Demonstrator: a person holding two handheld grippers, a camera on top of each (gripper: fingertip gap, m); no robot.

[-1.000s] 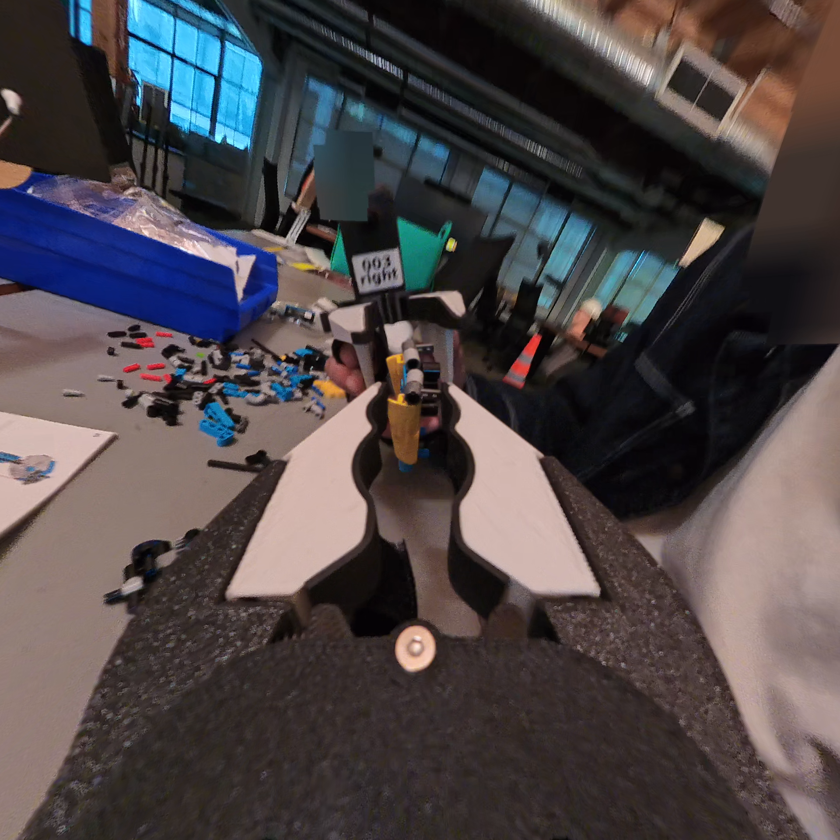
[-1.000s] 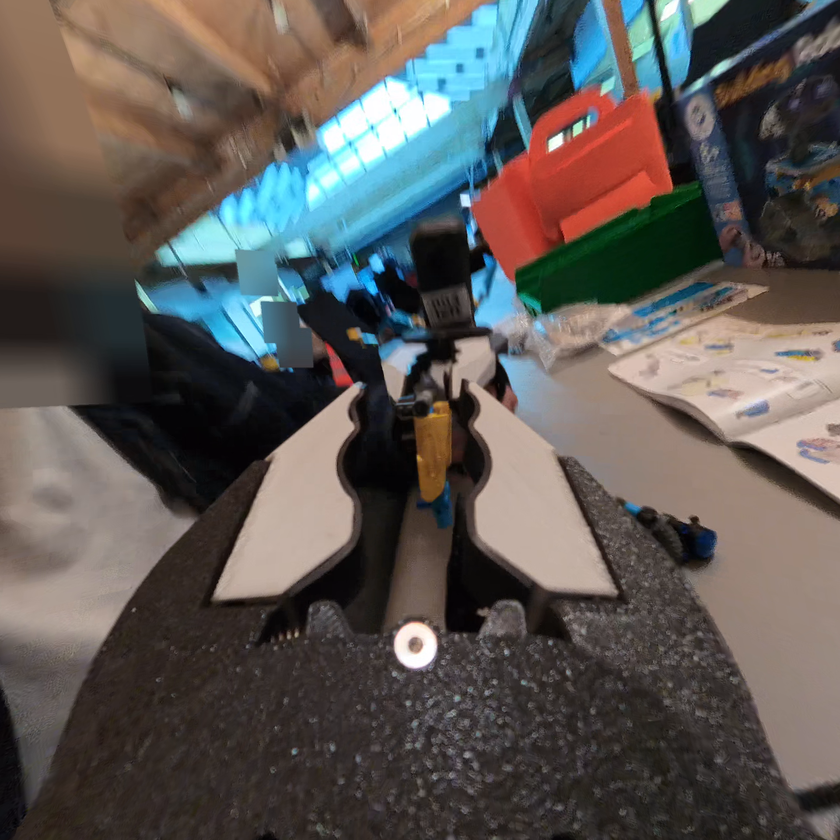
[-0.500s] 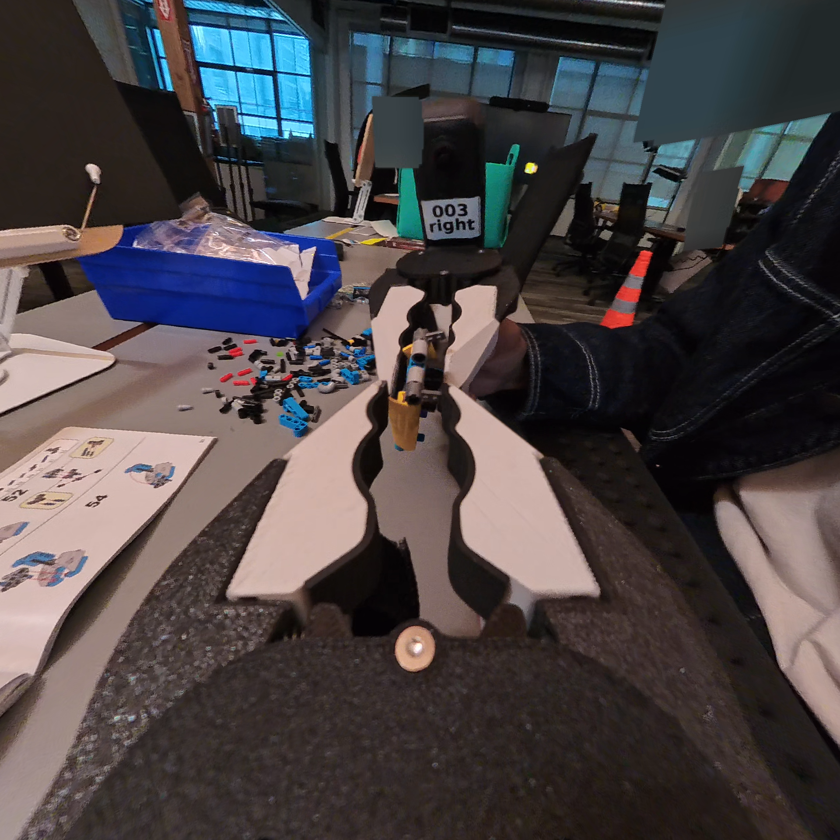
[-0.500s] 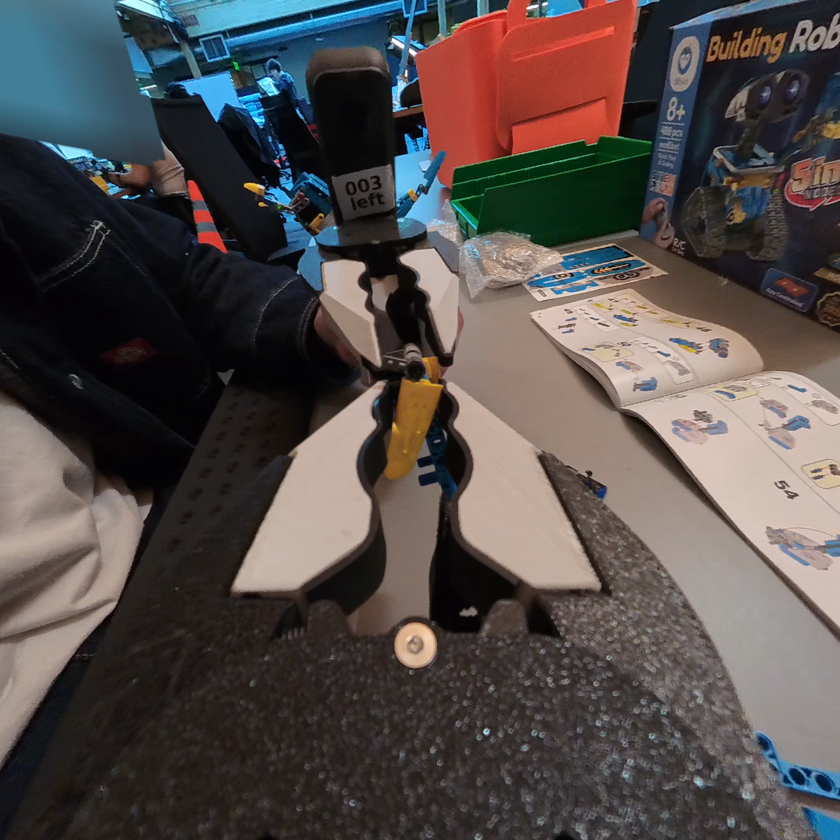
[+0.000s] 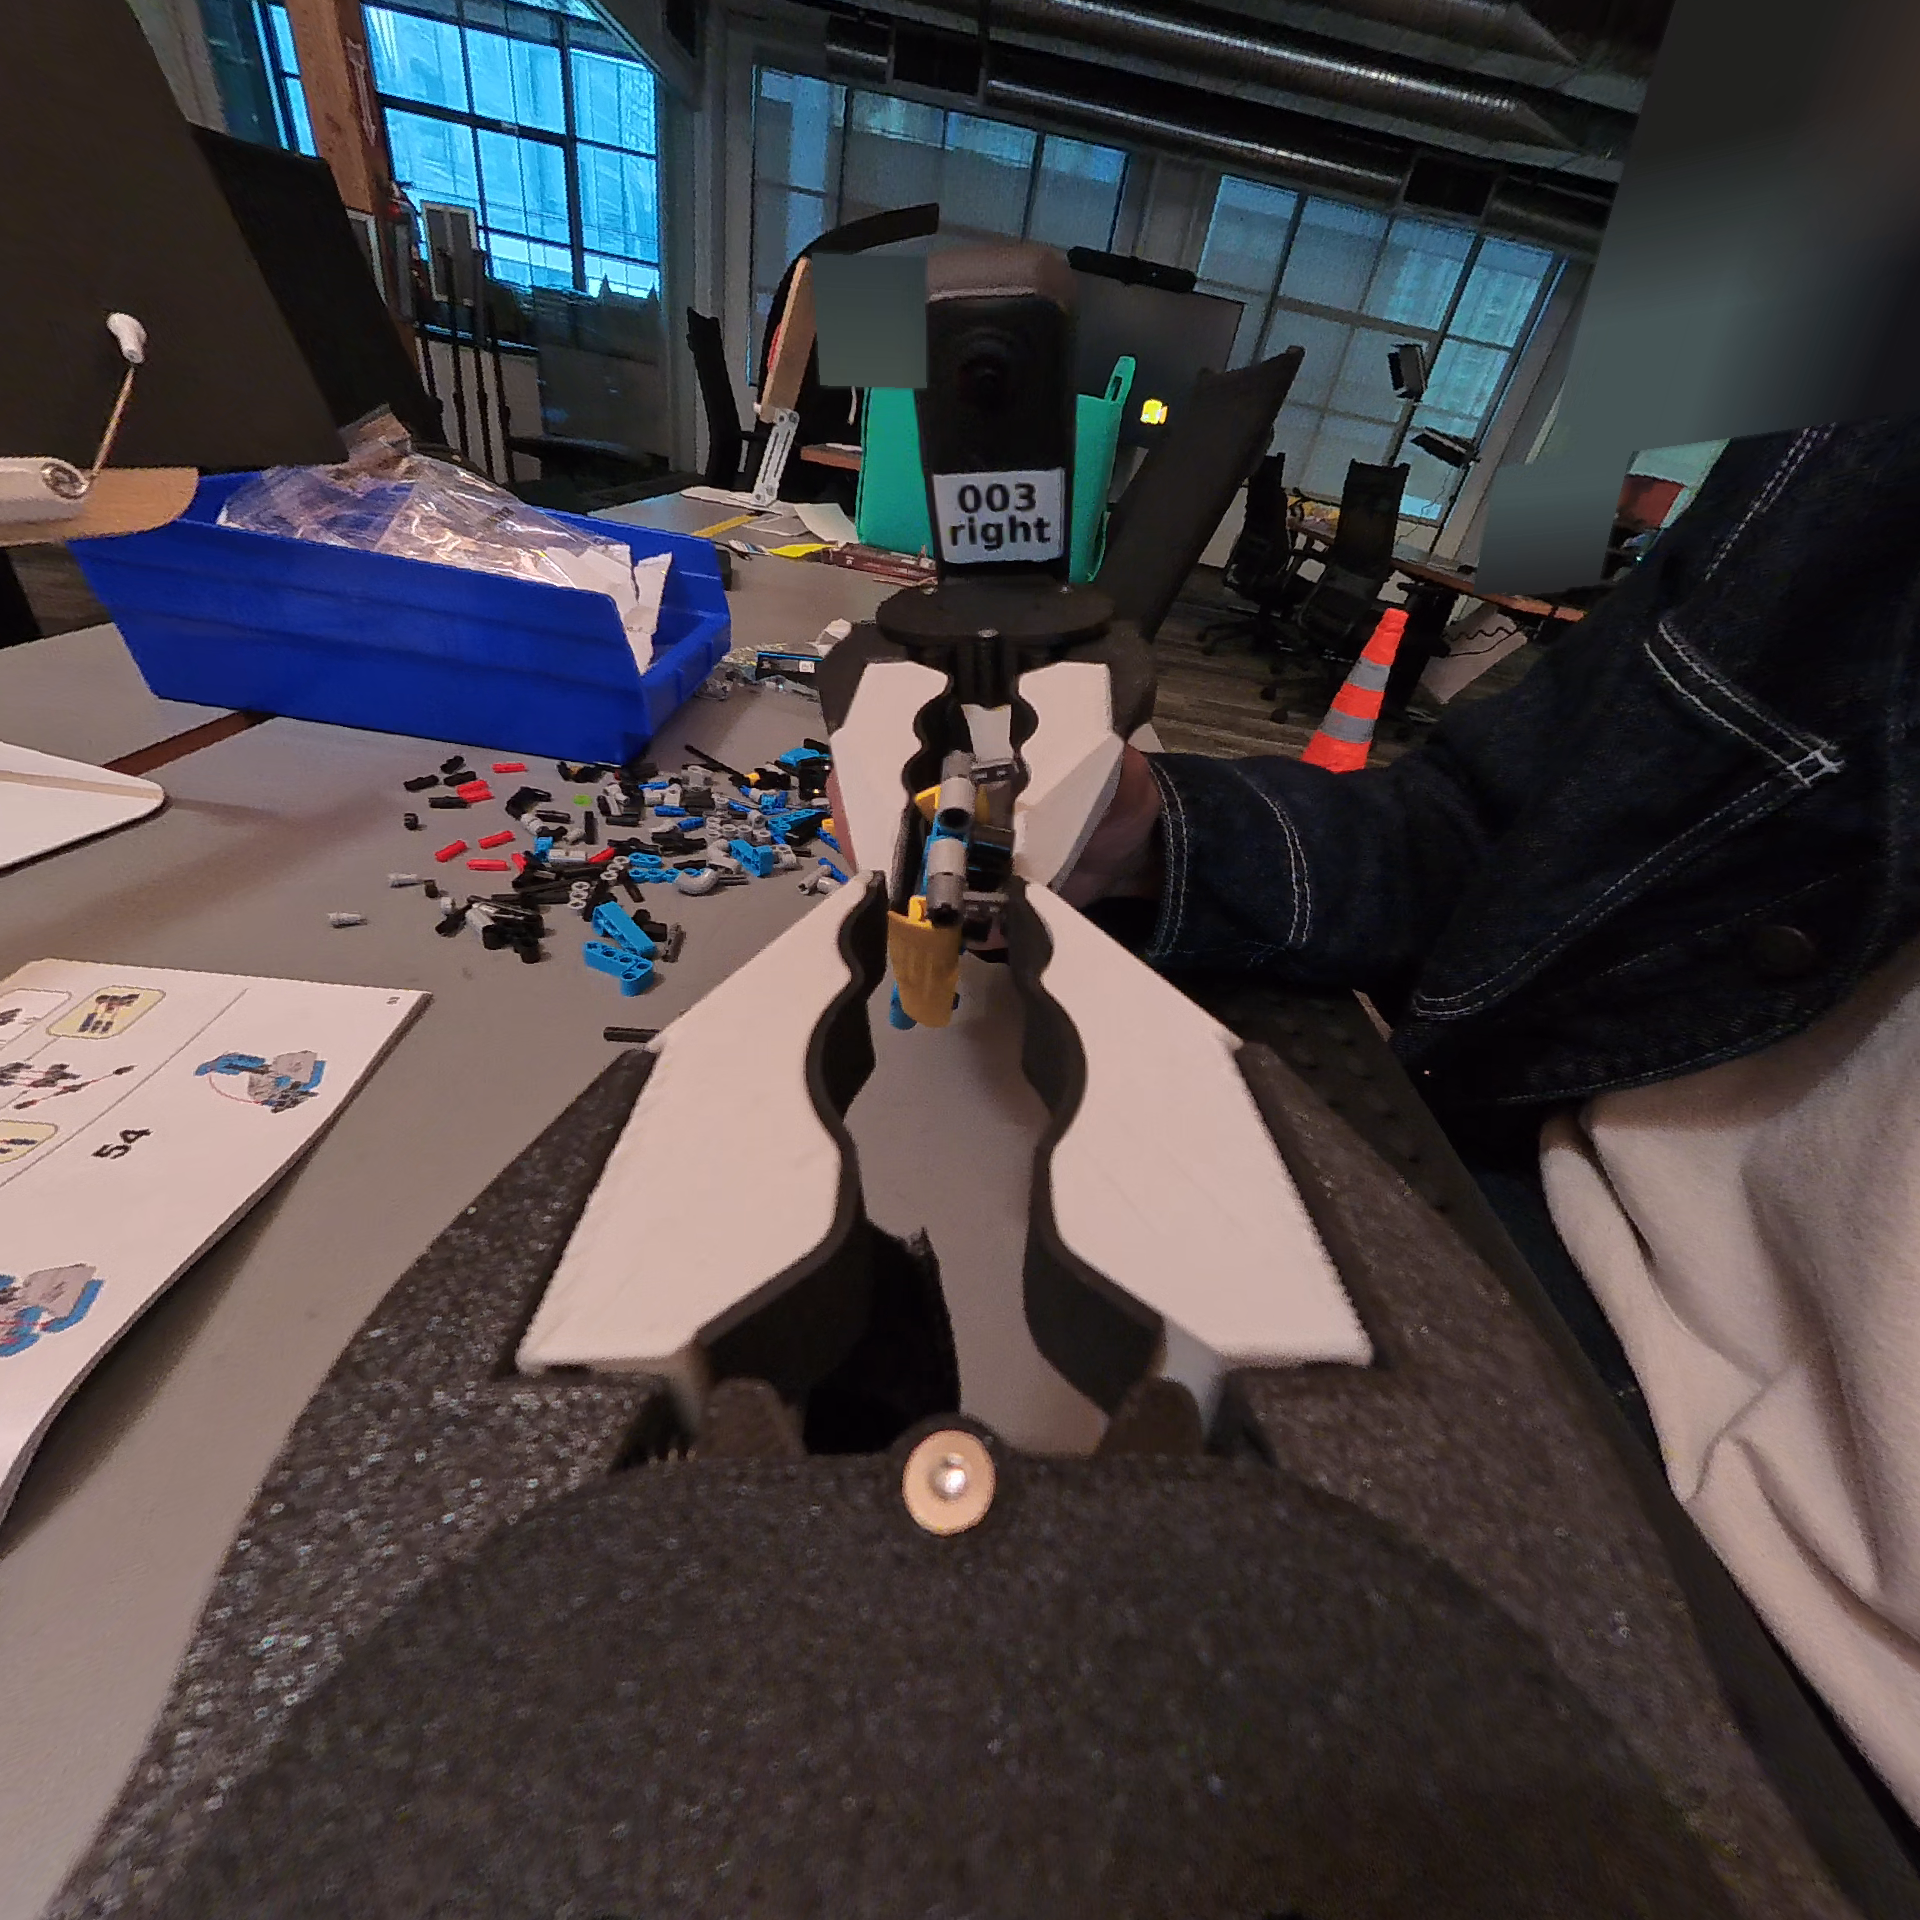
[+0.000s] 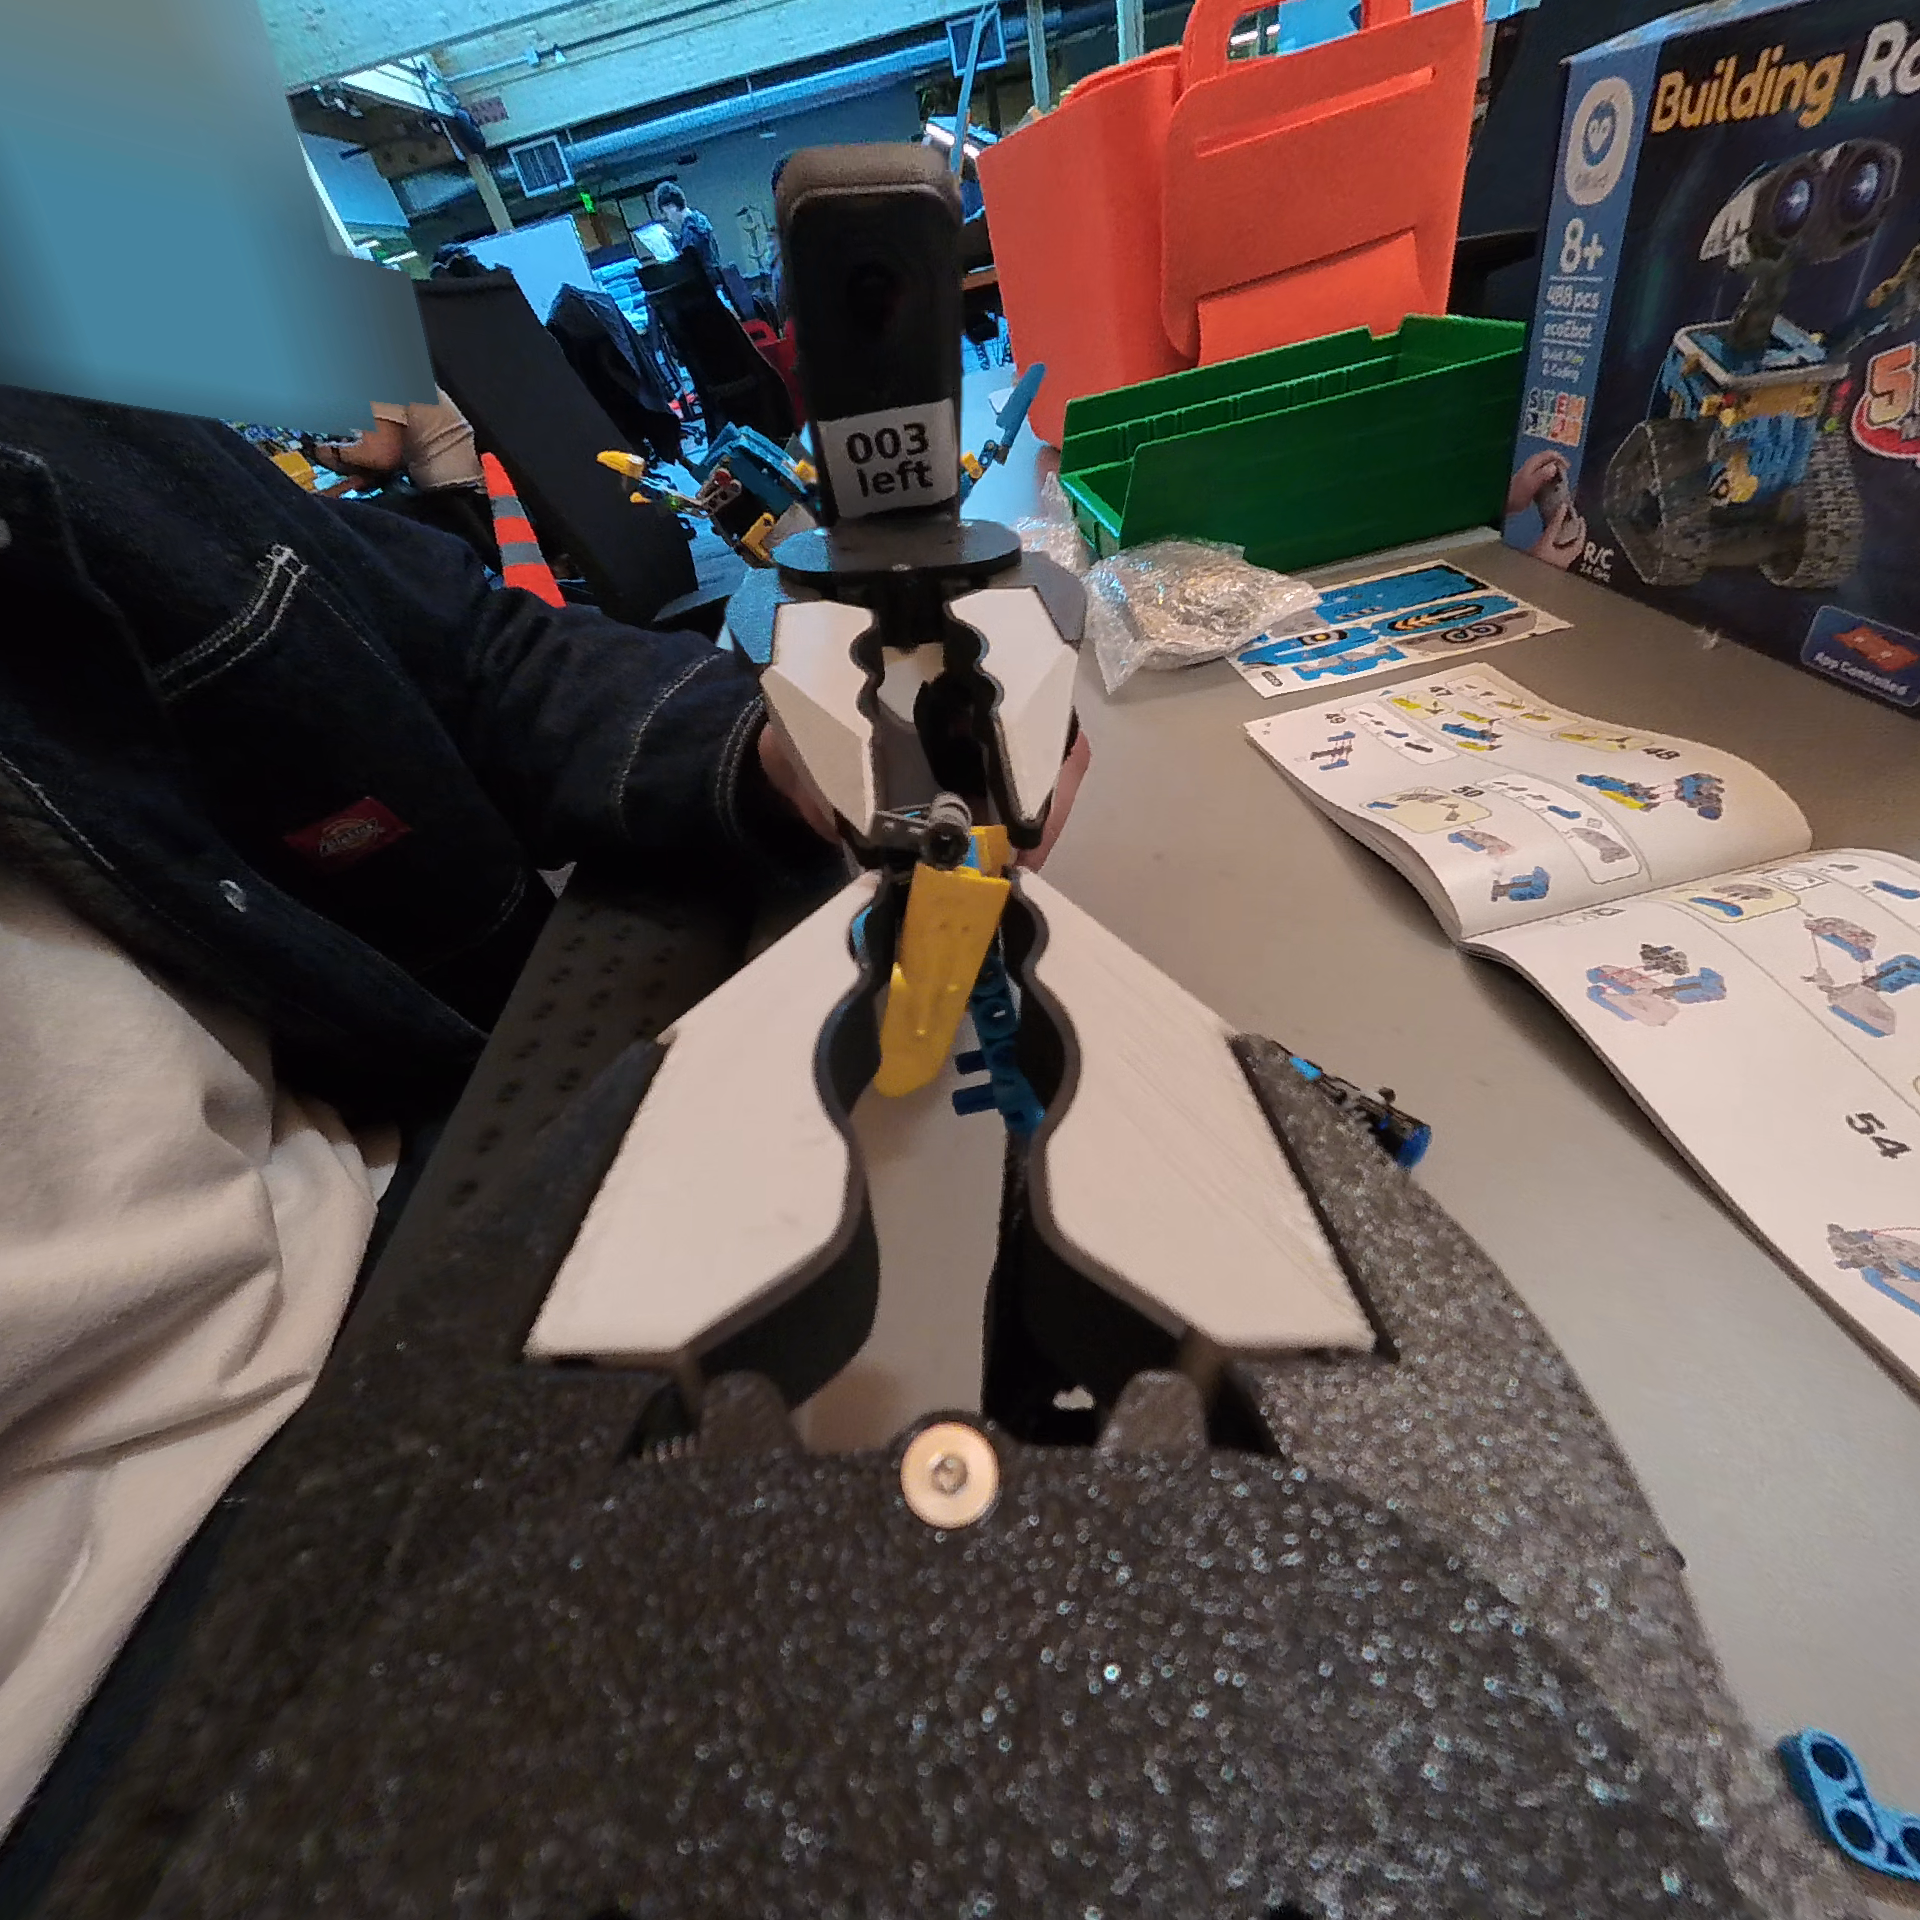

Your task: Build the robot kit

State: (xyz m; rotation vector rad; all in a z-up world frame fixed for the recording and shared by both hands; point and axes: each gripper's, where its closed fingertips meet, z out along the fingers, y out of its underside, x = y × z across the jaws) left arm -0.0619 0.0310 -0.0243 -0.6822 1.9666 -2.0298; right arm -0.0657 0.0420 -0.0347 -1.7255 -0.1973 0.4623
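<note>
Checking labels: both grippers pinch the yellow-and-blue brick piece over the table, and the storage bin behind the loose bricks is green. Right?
One error: the bin behind the loose bricks is blue, as the left wrist view shows; the green one sits elsewhere. The rest holds: the left gripper and right gripper both close on the brick piece above the table.

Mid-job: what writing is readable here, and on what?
I don't copy out writing; it stands on:
White label on the facing camera.
Toy box, large print.
Open instruction booklet, page numbers.
Sticker sheet.
Red jacket patch, too small.
</note>
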